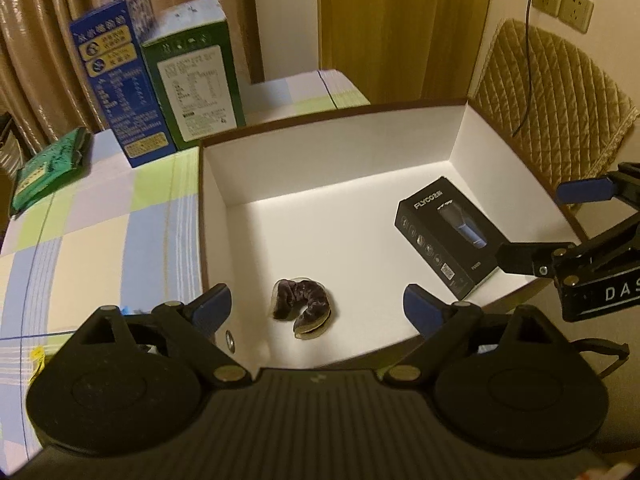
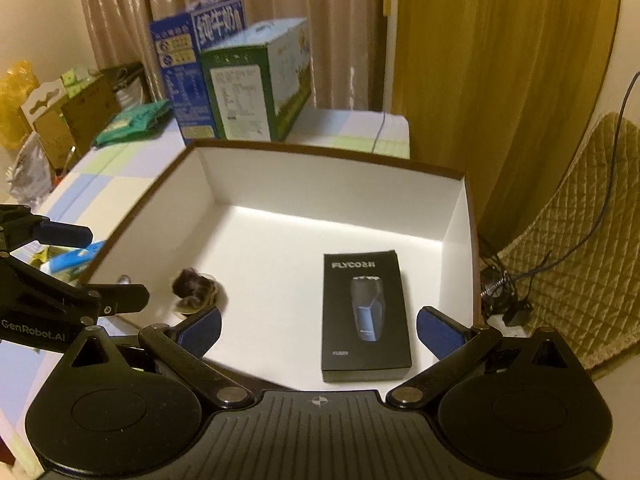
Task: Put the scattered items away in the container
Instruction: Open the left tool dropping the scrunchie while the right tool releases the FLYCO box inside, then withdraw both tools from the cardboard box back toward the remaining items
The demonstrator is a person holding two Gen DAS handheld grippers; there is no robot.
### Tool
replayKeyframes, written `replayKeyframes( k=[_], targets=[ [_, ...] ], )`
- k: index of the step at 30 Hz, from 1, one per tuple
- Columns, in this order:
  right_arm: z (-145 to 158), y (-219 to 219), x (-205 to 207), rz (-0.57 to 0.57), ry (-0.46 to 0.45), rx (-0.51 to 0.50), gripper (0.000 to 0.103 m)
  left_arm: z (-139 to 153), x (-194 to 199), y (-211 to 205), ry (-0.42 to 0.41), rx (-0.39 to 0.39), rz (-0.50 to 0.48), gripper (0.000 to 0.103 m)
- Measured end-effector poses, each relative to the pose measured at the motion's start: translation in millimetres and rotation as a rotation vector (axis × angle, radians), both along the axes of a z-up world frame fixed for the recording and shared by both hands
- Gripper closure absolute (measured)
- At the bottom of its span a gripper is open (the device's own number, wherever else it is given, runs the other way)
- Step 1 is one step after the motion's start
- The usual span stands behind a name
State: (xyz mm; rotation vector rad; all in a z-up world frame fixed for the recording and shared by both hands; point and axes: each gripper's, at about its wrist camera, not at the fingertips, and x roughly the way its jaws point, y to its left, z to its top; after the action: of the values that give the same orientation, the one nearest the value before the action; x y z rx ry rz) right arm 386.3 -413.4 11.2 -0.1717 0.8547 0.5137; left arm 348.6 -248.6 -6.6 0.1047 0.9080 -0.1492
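A white box with a brown rim (image 1: 332,116) (image 2: 332,152) stands on the checked tablecloth. Inside it lie a dark purple velvet scrunchie (image 1: 302,310) (image 2: 196,290) and a black FLYCO shaver box (image 1: 446,236) (image 2: 366,316). My left gripper (image 1: 318,306) is open and empty, its fingers astride the scrunchie above the box's near edge. My right gripper (image 2: 318,332) is open and empty above the near end of the shaver box. The right gripper also shows in the left wrist view (image 1: 540,226), and the left gripper shows in the right wrist view (image 2: 116,268).
A blue milk carton box (image 1: 116,80) (image 2: 188,64) and a green carton box (image 1: 196,80) (image 2: 256,88) stand behind the white box. A green packet (image 1: 48,168) (image 2: 132,122) lies at the table's left. A light blue packet (image 2: 74,260) lies left of the white box. A quilted chair (image 1: 552,108) stands right.
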Motion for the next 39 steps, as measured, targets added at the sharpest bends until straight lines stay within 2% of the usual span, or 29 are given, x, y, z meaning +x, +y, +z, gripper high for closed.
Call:
replayKeyframes(
  k=[15, 28, 34, 39],
  targets=[
    [13.5, 8.9, -56.5, 0.073, -0.043, 0.062, 0.002, 26.4, -68.3, 12.3, -0.080, -0.006, 0.055, 0.011],
    [6.2, 17.7, -89.3, 0.111, -0.010, 0.095, 0.002, 34.5, -122.5, 32.6, -0.114, -0.016, 0.128, 0.011],
    [0.7, 26.9, -101.1, 0.101, 0.007, 0.106, 0.002, 28.1, -141.1, 55.6, -0.096, -0.030, 0.140, 0.011],
    [-12.6, 45.6, -113.5, 0.109, 0.063, 0.104, 0.002, 15.5, -155.1, 83.1, -0.055, -0.039, 0.161, 0.011]
  ],
)
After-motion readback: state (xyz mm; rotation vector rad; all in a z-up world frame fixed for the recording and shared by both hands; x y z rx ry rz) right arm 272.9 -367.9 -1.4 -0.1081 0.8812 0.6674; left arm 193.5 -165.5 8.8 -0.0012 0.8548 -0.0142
